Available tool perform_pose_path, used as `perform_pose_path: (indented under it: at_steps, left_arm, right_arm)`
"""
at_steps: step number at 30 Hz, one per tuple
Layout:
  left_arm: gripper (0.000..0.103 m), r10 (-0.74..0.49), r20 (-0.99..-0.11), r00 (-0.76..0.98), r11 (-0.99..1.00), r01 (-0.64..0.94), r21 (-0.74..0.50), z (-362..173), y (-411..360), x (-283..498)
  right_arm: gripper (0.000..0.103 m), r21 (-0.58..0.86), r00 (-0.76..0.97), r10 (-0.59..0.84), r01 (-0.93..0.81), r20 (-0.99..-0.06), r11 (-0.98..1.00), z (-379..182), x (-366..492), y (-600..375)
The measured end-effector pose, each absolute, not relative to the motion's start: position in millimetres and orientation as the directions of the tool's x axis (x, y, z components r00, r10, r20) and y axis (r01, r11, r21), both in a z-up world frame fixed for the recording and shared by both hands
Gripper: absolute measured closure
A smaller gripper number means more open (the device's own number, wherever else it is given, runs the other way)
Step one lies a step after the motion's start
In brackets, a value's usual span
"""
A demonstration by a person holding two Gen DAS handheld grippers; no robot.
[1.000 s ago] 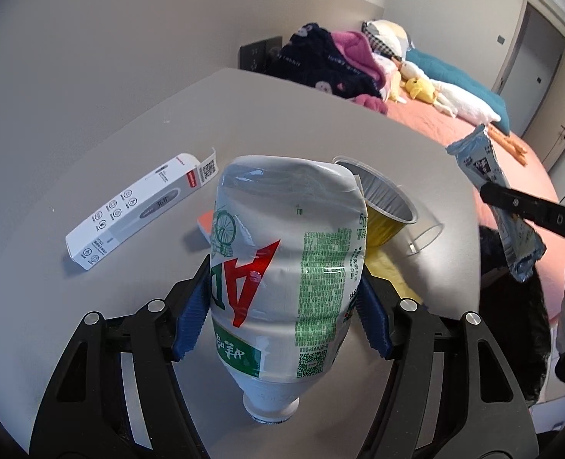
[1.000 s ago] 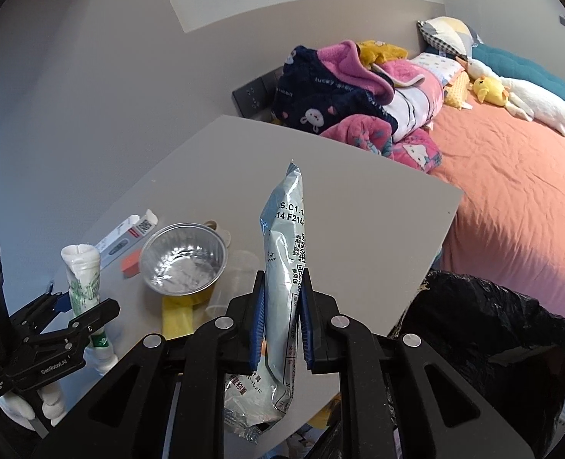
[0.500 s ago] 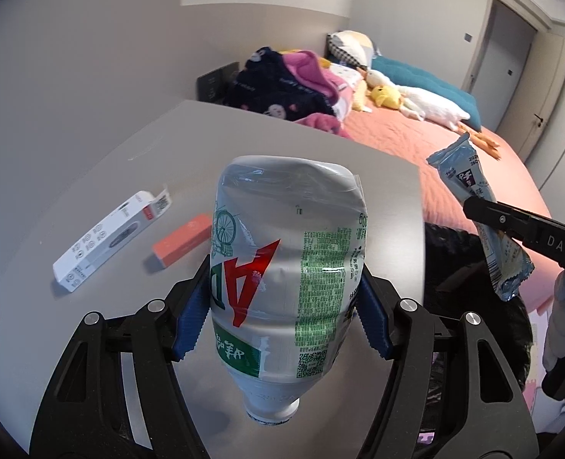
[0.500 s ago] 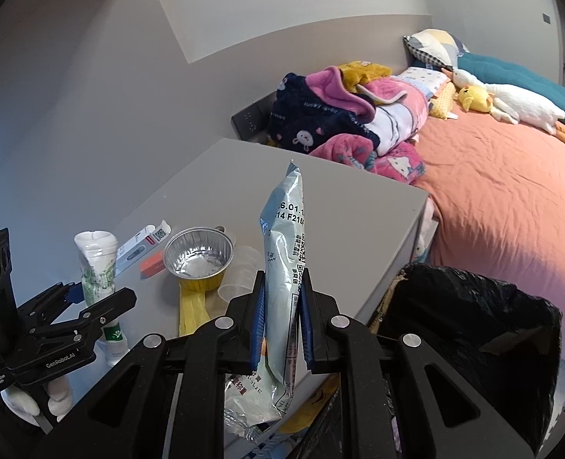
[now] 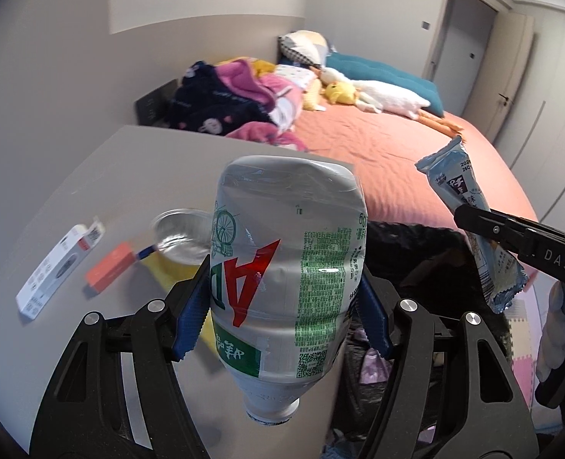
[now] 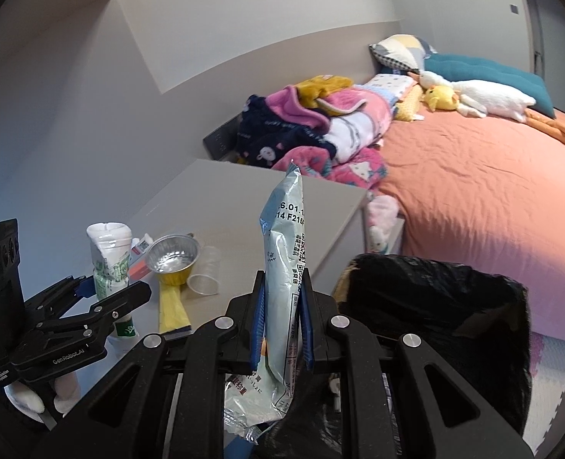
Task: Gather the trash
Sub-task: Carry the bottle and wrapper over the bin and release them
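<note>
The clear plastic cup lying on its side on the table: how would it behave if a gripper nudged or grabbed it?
The clear cup lies on its side beside the foil bowl, so a nudge would probably roll it in a curve. It looks thin and empty, so likely very light and easily shoved. Its thin wall may buckle under a firm squeeze.

Soft daylight, fisheye edges dark, slight blur

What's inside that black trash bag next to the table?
The black trash bag hangs open, but its inside is mostly dark. In the left wrist view, something pale purple shows low in it. The bottle and wrapper hide the rest.
</note>
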State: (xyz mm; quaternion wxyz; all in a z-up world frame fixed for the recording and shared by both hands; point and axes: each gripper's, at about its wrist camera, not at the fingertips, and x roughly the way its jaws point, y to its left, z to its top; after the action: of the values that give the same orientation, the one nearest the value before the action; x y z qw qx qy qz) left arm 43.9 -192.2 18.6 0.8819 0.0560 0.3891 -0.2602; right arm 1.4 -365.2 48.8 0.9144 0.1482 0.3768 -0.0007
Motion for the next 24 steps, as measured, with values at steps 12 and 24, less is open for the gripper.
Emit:
perform_pose_path:
  at_steps: [12, 24]
  left_arm:
    - [0.037, -0.502, -0.710, 0.495, 0.774, 0.623, -0.112, 23.7, -260.1, 32.5]
    - [0.037, -0.576, -0.712, 0.401, 0.672, 0.729, -0.132, 21.3, -324.3, 20.3]
  right_arm:
    - [0.085, 0.261, 0.735, 0.017, 0.219, -0.678, 0.940, 56.4, -35.9, -415.2]
    - [0.085, 0.251, 0.734, -0.069, 0.317, -0.676, 0.914, 60.0, -69.9, -457.4]
